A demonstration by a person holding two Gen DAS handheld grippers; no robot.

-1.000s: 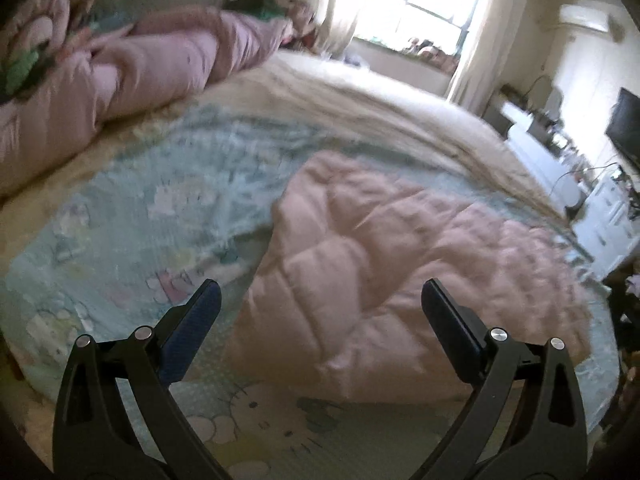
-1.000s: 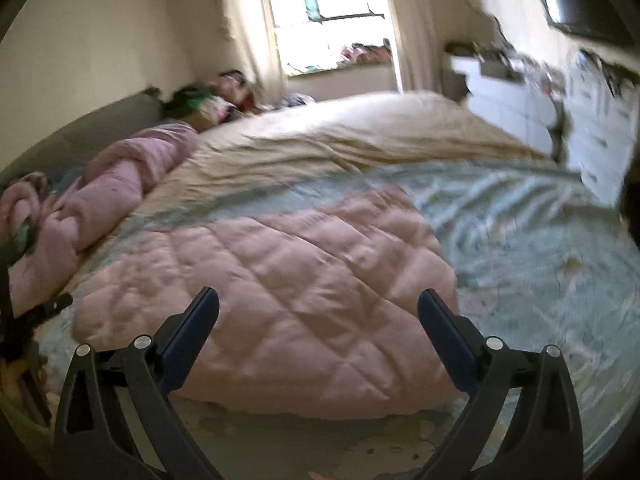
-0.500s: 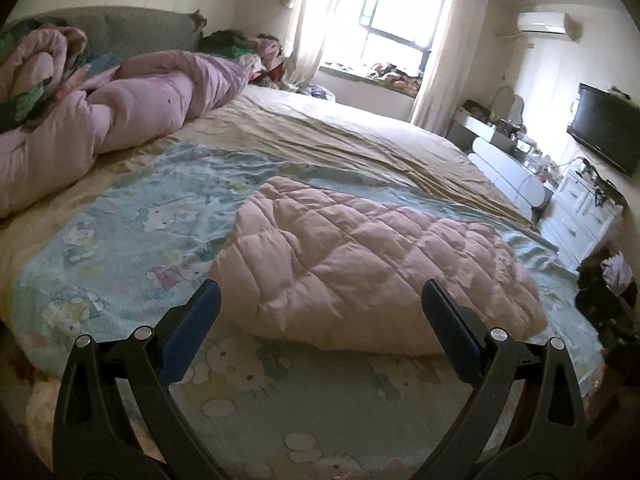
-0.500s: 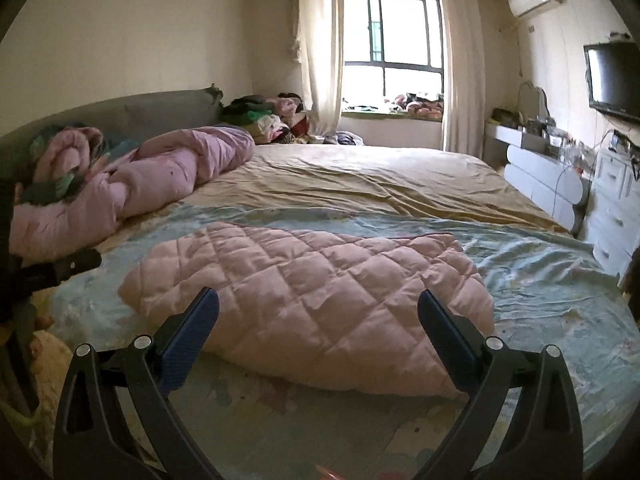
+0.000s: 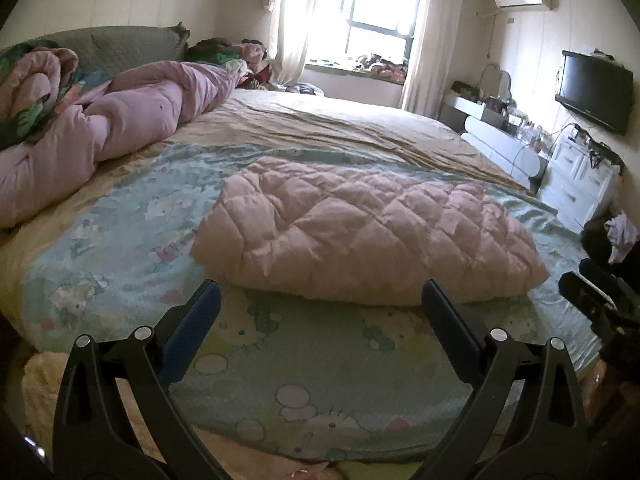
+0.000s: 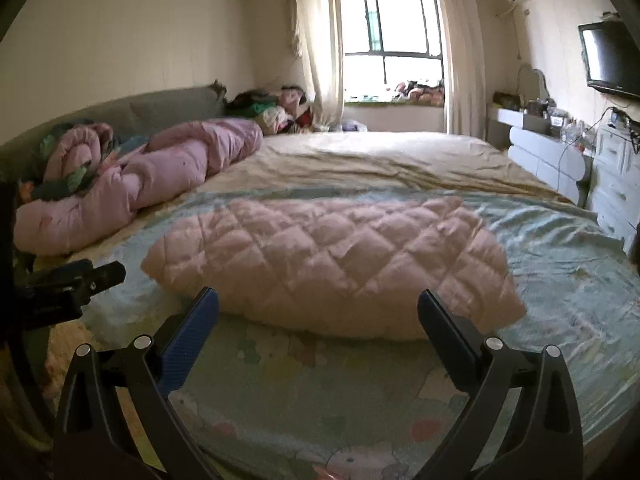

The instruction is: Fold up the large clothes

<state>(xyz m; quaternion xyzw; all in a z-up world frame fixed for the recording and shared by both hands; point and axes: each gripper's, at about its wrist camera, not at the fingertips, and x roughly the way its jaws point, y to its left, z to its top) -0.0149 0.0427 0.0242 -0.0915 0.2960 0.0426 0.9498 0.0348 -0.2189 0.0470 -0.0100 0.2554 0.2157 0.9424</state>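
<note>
1. A puffy pink quilted coat (image 5: pixel 368 240) lies folded in a soft bundle on the bed (image 5: pixel 360 128).
2. The coat rests on a light blue cartoon sheet (image 5: pixel 132 216) that covers the near end of the bed.
3. The left gripper (image 5: pixel 318 300) is held low, just in front of the near edge of the coat.
4. Its fingers (image 5: pixel 200 312) are spread wide apart and hold nothing.
5. They do not touch the coat.
6. The right gripper (image 6: pixel 318 302) is also held low, just in front of the coat (image 6: pixel 332 264).
7. Its fingers (image 6: pixel 196 320) are spread wide too, and nothing is between them.
8. In the right view, the left gripper (image 6: pixel 72 284) shows as a dark shape at the left edge, beside the coat's left end.
9. In the left view, a dark shape at the right edge, near the coat's right end, looks like part of the right gripper (image 5: pixel 596 300).
10. A big pink quilt (image 5: pixel 100 132) is rolled up along the left side of the bed, well apart from the coat.
11. A tan blanket (image 6: pixel 380 160) covers the far part of the bed.
12. A bright window (image 6: pixel 394 40) with long curtains is on the far wall.
13. A black TV (image 5: pixel 596 90) hangs on the right wall above white drawers (image 5: pixel 584 176).
</note>
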